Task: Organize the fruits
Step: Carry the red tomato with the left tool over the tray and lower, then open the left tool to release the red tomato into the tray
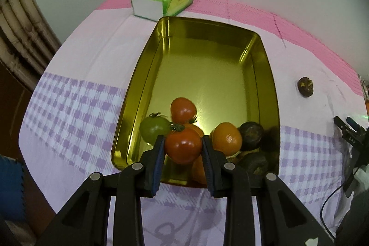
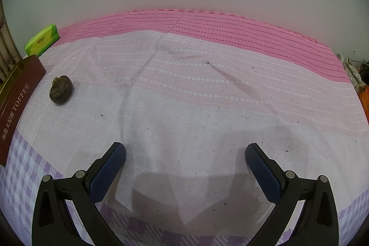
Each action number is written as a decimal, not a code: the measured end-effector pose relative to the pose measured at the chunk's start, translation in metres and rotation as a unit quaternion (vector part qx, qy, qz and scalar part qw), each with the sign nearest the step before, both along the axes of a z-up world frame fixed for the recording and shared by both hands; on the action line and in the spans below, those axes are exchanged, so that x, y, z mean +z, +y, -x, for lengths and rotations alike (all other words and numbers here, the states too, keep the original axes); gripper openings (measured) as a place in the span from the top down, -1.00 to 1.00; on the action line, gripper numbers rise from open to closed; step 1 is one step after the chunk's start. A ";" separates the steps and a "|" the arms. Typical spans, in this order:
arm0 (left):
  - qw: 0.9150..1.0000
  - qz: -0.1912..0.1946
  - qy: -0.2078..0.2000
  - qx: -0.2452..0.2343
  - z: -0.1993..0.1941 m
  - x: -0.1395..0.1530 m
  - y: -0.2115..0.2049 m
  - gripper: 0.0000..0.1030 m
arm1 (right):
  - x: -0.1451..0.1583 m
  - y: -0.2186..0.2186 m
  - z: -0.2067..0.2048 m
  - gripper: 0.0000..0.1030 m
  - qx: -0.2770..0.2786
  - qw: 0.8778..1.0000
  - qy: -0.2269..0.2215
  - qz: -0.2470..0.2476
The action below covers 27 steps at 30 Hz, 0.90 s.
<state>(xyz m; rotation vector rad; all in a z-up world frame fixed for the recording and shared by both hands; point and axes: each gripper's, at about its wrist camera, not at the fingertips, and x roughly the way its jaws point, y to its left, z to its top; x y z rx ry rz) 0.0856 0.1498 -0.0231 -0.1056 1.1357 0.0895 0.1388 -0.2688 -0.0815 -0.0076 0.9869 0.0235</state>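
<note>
My left gripper (image 1: pixel 183 144) is shut on a red tomato (image 1: pixel 183 145), held over the near end of a gold metal tray (image 1: pixel 147 66). In the tray lie another red tomato (image 1: pixel 183 108), a green tomato (image 1: pixel 153 128), an orange fruit (image 1: pixel 227 138) and dark brown fruits (image 1: pixel 251 134). One more dark brown fruit (image 1: pixel 305 87) (image 2: pixel 61 90) lies on the cloth to the right of the tray. My right gripper (image 2: pixel 185 153) hangs open above bare cloth, nothing between its fingers; it also shows at the right edge of the left wrist view (image 1: pixel 348 128).
A green tissue pack (image 1: pixel 162 0) (image 2: pixel 41 43) sits behind the tray near the wall. The tray's outer wall (image 2: pixel 16 105) reads TOFFEE at the left of the right wrist view. The pink and lilac checked cloth (image 2: pixel 184 96) covers the table.
</note>
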 end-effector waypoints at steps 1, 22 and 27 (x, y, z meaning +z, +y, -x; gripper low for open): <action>1.000 0.002 0.001 0.000 0.001 -0.001 0.001 0.46 | 0.000 0.000 0.000 -1.00 0.000 1.000 0.000 0.000; 1.000 0.008 -0.009 0.006 0.007 -0.005 0.007 0.14 | 0.001 0.002 -0.004 -1.00 -0.034 0.999 0.039 0.000; 0.999 0.019 -0.036 0.008 0.012 0.010 0.009 -0.19 | 0.002 0.002 -0.006 -1.00 -0.054 0.997 0.055 0.000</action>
